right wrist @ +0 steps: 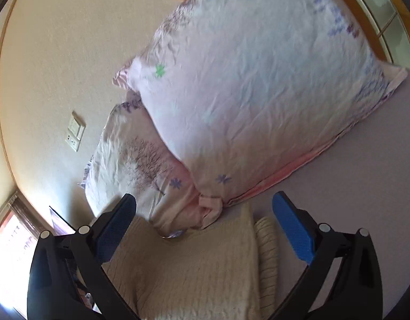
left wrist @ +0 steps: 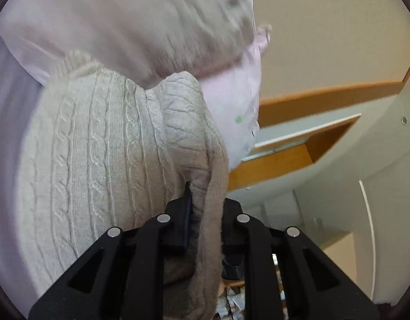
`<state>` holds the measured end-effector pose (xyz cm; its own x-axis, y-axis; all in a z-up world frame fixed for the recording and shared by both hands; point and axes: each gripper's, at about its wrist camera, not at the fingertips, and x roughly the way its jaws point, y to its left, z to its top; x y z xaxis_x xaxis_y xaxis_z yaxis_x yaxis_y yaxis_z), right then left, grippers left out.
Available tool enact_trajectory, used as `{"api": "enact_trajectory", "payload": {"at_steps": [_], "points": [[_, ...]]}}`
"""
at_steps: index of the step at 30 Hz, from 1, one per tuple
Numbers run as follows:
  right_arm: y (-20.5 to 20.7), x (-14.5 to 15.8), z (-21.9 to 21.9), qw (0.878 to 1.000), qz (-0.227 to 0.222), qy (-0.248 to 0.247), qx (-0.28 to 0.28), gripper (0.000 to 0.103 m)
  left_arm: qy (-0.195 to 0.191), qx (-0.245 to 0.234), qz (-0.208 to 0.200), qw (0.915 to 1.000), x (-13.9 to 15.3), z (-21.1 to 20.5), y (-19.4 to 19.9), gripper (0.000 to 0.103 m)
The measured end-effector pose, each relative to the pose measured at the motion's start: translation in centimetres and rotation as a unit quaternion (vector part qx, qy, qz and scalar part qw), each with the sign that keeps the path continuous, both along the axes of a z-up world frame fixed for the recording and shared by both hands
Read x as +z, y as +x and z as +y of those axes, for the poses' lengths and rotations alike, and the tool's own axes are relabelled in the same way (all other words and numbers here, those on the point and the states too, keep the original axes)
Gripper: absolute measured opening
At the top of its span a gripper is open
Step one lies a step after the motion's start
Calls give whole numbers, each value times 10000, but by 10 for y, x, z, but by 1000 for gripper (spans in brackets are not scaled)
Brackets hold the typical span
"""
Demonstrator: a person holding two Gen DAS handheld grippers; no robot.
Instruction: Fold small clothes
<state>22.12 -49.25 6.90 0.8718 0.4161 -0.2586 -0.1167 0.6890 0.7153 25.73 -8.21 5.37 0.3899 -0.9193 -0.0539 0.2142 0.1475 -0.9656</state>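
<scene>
A cream cable-knit sweater (left wrist: 98, 146) lies on the lilac bed sheet (left wrist: 4, 106) and fills the left wrist view. My left gripper (left wrist: 205, 200) is shut on a fold of the sweater's edge and lifts it. In the right wrist view the same sweater (right wrist: 194, 266) lies flat just below my right gripper (right wrist: 205, 213), which is wide open and empty above it. Its blue pads (right wrist: 293, 224) stand on either side of the knit.
Two floral pink pillows (right wrist: 253, 93) lie stacked at the head of the bed, just beyond the sweater. One shows in the left wrist view (left wrist: 239, 106). A beige wall with a switch plate (right wrist: 75, 130) is behind. The sheet (right wrist: 365, 186) extends to the right.
</scene>
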Motion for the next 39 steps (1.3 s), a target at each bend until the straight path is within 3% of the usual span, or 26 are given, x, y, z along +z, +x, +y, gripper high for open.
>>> {"api": "enact_trajectory", "payload": {"at_steps": [1,2,3,5,8,9,10,11,12,16,21,22,24,25,26,27,29,32,34,35,37,38,39], "points": [[2,-1,-3,10000,47,-1,34,102,-106,-281,137,9995,-8,-32,8,20],[5,-3,-5,9998,135,-2,124,102,-240,-587,369,9973,-18,-60,15,31],[7,-5,-7,9995,238,-9,204,102,-401,-935,641,9927,-30,-85,21,36],[13,-8,-10,9981,467,13,398,102,-397,-1162,702,9899,-35,-99,19,37],[21,-18,-13,9940,866,161,651,102,264,-600,91,9978,-18,-64,8,68],[25,-24,-12,9914,1066,194,737,102,740,-167,-102,9971,-10,-41,4,75],[30,-31,-10,9874,1328,214,830,102,1227,154,-191,9921,-6,-27,2,76],[33,-39,-9,9839,1531,234,891,102,1858,468,-227,9812,-3,-11,0,78],[38,-47,-6,9796,1735,250,980,102,2206,612,-193,9733,-4,-3,1,79],[47,-68,9,9666,2158,261,1359,94,2833,358,312,9578,-35,5,5,80],[48,-78,18,9619,2291,94,1488,76,3187,-8,400,9470,-62,-13,5,80],[48,-79,19,9618,2306,74,1471,70,3121,-61,432,9491,-66,-16,7,80],[47,-82,22,9616,2324,-42,1461,50,2981,2,366,9538,-70,-20,8,76],[48,-82,24,9622,2270,3,1503,45,2967,40,357,9543,-69,-21,2,73],[47,-81,26,9635,2189,39,1539,39,2844,92,397,9578,-72,-19,3,60],[46,-78,28,9655,2087,29,1555,37,2689,93,407,9623,-73,-17,3,49],[41,-70,35,9687,1854,16,1652,35,2349,-16,377,9713,-69,-4,0,37],[33,-59,57,9638,1480,288,2199,34,2268,-157,79,9738,-47,23,-14,35],[32,-53,90,9581,1316,108,2540,34,2678,-1,-239,9632,-30,44,-24,37],[34,-51,104,9577,1307,-152,2559,37,2992,85,-327,9536,-25,53,-25,41],[39,-51,134,9538,1494,-995,2410,44,3741,446,-290,9259,-22,72,-23,48],[39,-52,138,9528,1597,-1231,2271,50,3898,621,-171,9186,-24,78,-23,50],[36,-53,136,9540,1653,-1255,2165,54,3900,828,-126,9170,-23,89,-29,52]]}}
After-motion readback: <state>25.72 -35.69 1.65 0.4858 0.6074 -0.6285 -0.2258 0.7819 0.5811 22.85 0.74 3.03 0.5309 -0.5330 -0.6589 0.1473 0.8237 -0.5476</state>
